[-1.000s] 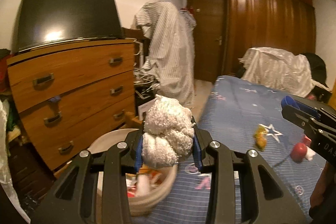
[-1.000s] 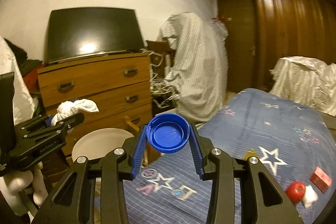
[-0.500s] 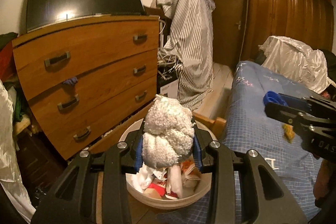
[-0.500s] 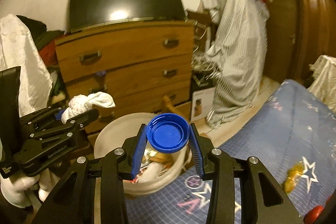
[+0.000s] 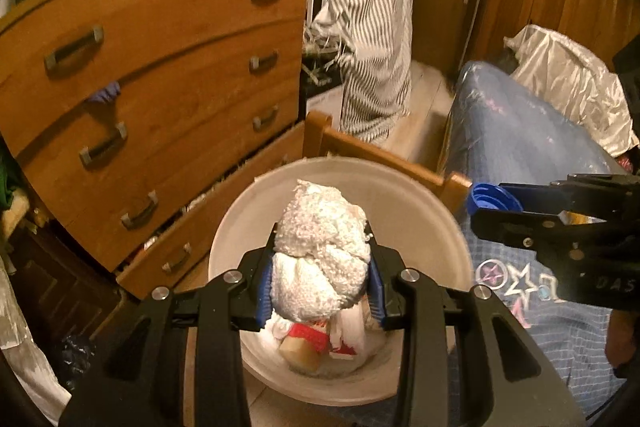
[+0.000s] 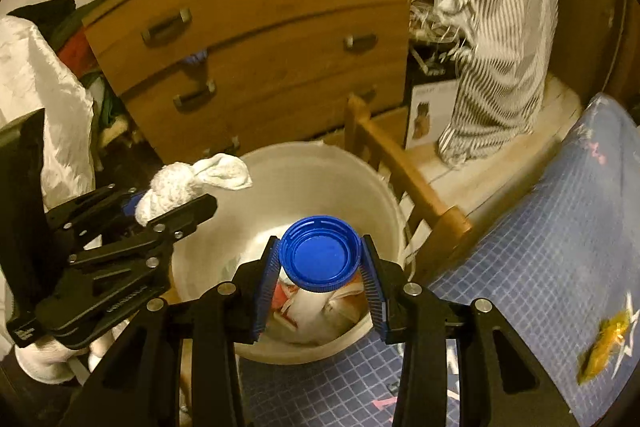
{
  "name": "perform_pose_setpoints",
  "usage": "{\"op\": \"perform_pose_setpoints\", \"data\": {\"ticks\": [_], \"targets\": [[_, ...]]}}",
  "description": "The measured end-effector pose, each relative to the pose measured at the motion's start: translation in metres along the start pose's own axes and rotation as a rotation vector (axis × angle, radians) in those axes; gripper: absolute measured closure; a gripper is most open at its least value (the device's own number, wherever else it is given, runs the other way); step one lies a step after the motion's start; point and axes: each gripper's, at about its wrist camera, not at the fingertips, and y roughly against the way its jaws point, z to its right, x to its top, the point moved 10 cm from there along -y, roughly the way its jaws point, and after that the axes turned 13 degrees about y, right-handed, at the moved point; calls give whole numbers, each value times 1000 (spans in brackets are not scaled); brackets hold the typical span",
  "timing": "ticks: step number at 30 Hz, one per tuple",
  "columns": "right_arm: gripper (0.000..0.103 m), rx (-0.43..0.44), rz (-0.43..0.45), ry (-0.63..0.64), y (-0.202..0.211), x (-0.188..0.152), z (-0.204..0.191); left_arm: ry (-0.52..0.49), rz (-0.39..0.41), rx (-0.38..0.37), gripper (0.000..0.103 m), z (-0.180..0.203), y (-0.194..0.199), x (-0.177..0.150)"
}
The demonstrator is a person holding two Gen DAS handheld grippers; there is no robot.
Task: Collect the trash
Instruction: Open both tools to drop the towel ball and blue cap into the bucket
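My left gripper (image 5: 320, 287) is shut on a crumpled white cloth wad (image 5: 320, 259) and holds it over the white trash bucket (image 5: 416, 211). The bucket holds several bits of paper and red wrappers (image 5: 312, 335). My right gripper (image 6: 320, 267) is shut on a blue bottle cap (image 6: 318, 253), also above the bucket (image 6: 320, 171). The left gripper and its cloth (image 6: 180, 183) show at the left of the right wrist view. The right gripper with the cap (image 5: 492, 203) shows at the right of the left wrist view.
A wooden chest of drawers (image 5: 160, 87) stands behind the bucket, its bottom drawer pulled out. A wooden bed frame post (image 6: 404, 167) borders the bucket. The blue star-print bedsheet (image 6: 540, 247) carries a yellow wrapper (image 6: 600, 347). A striped cloth (image 5: 368, 27) hangs further back.
Both grippers have moved left and tilted down from over the bed to above the bucket, each still holding its item.
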Motion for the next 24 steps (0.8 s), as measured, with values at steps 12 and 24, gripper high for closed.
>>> {"op": "perform_pose_setpoints", "data": {"ticks": [12, 24], "targets": [[62, 17, -16, 7, -17, -4, 0, 5, -62, 25, 68, -16, -27, -9], [62, 21, -11, 15, -13, -3, 0, 10, -63, 24, 66, -17, -28, -6]]}}
